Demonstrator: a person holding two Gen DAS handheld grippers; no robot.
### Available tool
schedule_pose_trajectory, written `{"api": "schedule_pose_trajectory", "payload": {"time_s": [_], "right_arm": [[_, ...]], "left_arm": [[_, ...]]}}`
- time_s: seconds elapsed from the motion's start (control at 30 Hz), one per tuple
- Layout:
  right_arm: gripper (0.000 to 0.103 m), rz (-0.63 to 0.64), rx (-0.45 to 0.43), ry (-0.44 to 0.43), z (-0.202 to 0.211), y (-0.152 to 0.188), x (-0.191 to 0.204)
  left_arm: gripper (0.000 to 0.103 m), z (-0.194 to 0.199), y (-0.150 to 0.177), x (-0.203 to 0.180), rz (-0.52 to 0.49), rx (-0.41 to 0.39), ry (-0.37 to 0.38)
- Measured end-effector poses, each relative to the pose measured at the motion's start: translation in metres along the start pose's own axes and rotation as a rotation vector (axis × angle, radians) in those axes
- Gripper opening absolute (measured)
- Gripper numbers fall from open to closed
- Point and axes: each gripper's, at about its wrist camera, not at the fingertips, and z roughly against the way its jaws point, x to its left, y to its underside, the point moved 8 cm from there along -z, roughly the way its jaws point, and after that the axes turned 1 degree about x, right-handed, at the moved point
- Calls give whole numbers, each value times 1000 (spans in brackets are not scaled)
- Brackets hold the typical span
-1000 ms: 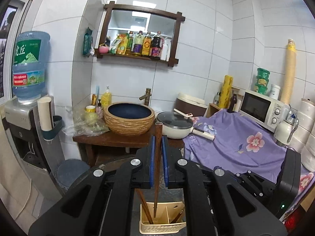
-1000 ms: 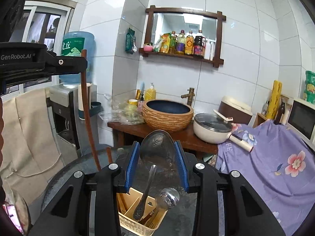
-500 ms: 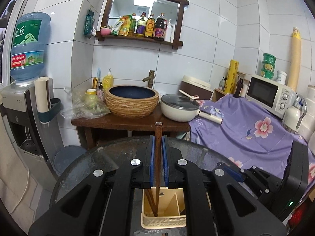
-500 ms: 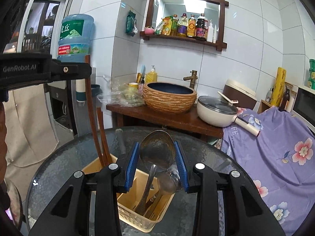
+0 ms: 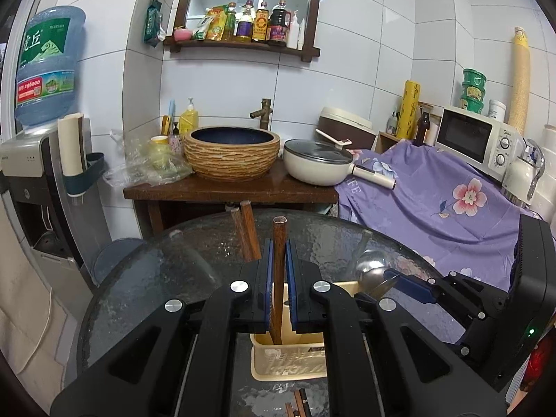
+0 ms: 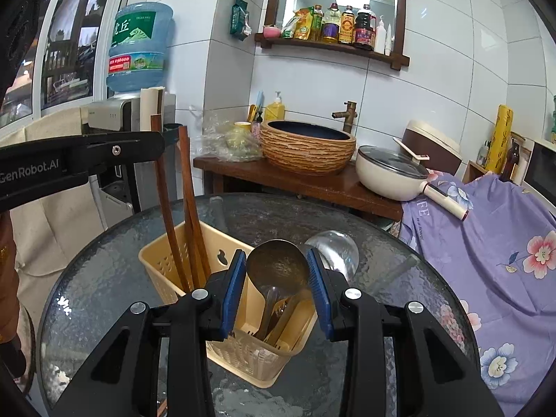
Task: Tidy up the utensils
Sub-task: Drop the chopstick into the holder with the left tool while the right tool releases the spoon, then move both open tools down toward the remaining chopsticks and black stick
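Observation:
My left gripper (image 5: 279,278) is shut on a brown wooden chopstick (image 5: 279,232) held upright, its lower end inside the left compartment of the beige utensil basket (image 5: 288,361). Two more chopsticks (image 5: 248,236) lean in that compartment behind it. In the right wrist view my right gripper (image 6: 276,278) is shut on the bowl of a metal spoon (image 6: 278,264), whose handle reaches down into the basket's (image 6: 163,264) right compartment among other cutlery. A second shiny spoon (image 6: 333,246) stands just behind it. The left gripper (image 6: 156,146) shows at the left, gripping its chopstick (image 6: 163,191).
The basket stands on a round glass table (image 6: 104,260). More chopsticks (image 5: 295,403) lie on the glass in front of it. Beyond are a wooden stand with a woven sink bowl (image 5: 232,153), a cream pan (image 5: 318,166), a purple floral cloth (image 5: 434,208) and a water dispenser (image 5: 41,139).
Both grippers have sunk toward the basket. The chopstick's lower end and the spoon's handle reach deeper into the compartments. Both grips are unchanged.

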Motion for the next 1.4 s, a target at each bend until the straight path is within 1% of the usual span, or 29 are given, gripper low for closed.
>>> {"api": "schedule_pose_trajectory", "payload": {"time_s": [0.3,0.33,0.37,0.43,0.67,0.7,0.73,0.77,0.8,0.83,0.87,0.9,1.0,1.1,1.13,1.2,1.23,1.3,1.4], "right_arm": [[37,28,-8,20,0,3,2],[42,32,-15,25,1,2,2],[52,34,-20,24,2,2,2],[60,32,-41,18,6,0,2],[61,16,-72,24,20,0,-4],[62,12,-73,25,23,2,-4],[63,8,-69,27,25,4,-5],[63,5,-58,27,28,9,-5],[63,2,-48,24,32,13,-4],[63,1,-45,21,35,17,-4],[63,1,-36,16,39,23,-2],[63,2,-21,12,42,30,0],[63,-1,27,-14,48,50,10],[63,-12,101,-61,47,75,25],[63,-10,123,-72,44,82,29],[63,-9,167,-84,38,96,39],[63,-7,187,-92,34,103,43],[62,-19,226,-96,26,117,47],[62,-73,295,-133,12,136,51]], "left_arm": [[8,-13,19,0,-4,39,-5],[8,-15,20,2,6,44,0],[8,-15,21,2,11,46,2],[8,-14,21,4,12,41,1],[8,5,19,5,19,16,31],[10,9,20,4,11,12,34],[14,15,23,5,3,5,28],[34,21,28,6,-1,-4,19],[69,27,33,8,1,-10,14],[81,32,38,11,7,-17,15],[85,37,43,13,16,-25,13],[85,43,53,16,14,-23,-1],[85,46,77,20,-11,20,-35],[85,42,111,23,-26,104,-44],[84,37,125,23,-39,147,-46],[77,28,148,22,-61,217,-43],[76,25,159,21,-70,244,-42],[70,17,181,19,-78,302,-34],[66,10,205,18,-70,361,-21]]}}
